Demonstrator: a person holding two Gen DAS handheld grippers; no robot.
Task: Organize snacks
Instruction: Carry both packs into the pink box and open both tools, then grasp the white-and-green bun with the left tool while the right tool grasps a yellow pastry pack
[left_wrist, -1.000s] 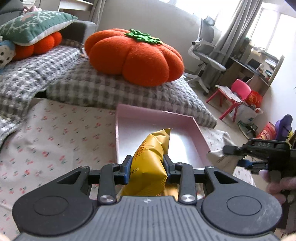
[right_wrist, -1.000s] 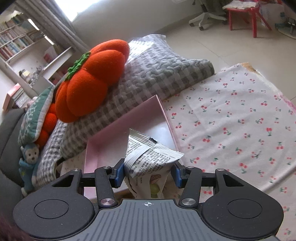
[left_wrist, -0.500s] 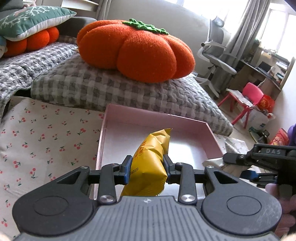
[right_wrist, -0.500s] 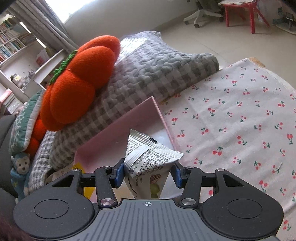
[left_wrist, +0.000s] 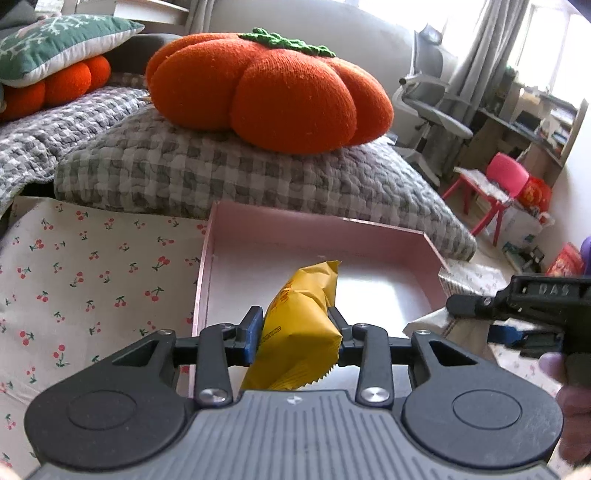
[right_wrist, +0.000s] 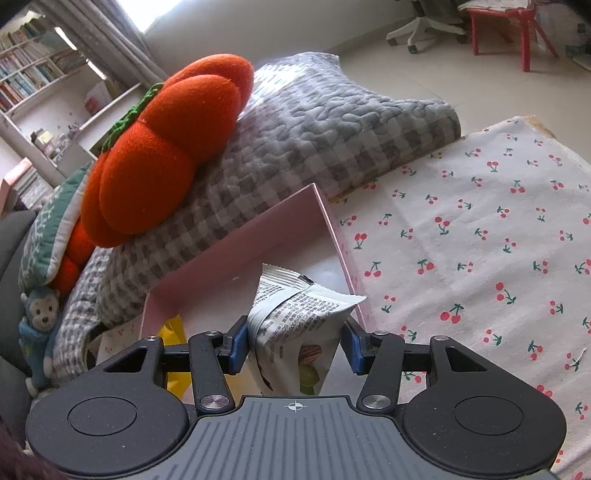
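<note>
- Left gripper (left_wrist: 295, 328) points down over the near end of the box, its jaws narrow and just eased a little wider, with the yellow packet (left_wrist: 303, 317) between them and both pads seemingly touching its puffed sides
- Right gripper (right_wrist: 293, 339) hangs beside it at the same slant; its jaws have also just opened a touch, the silver packet (right_wrist: 295, 314) stands between them, and a thin gap seems to show at each blue pad, so I judge that grip is already let go
- Cherry-print cloth (right_wrist: 480, 240) covers the surface on both sides of the box, and no other snacks show on it in either view
- Checked quilt (left_wrist: 221, 173) lies bunched right behind the box with an orange pumpkin cushion (left_wrist: 277, 96) on top, so there is little room past the far wall
- Pink box (left_wrist: 207, 280) sits open on the cloth against the quilt; apart from the two packets, its pale floor shows nothing in it
- Step in hand, as I read it: dropping both packets into the box at once
- Next move calls for opening both jaws fully so the packets fall free, then lifting each gripper back and up without catching a crimped edge or nudging the low box walls
</note>
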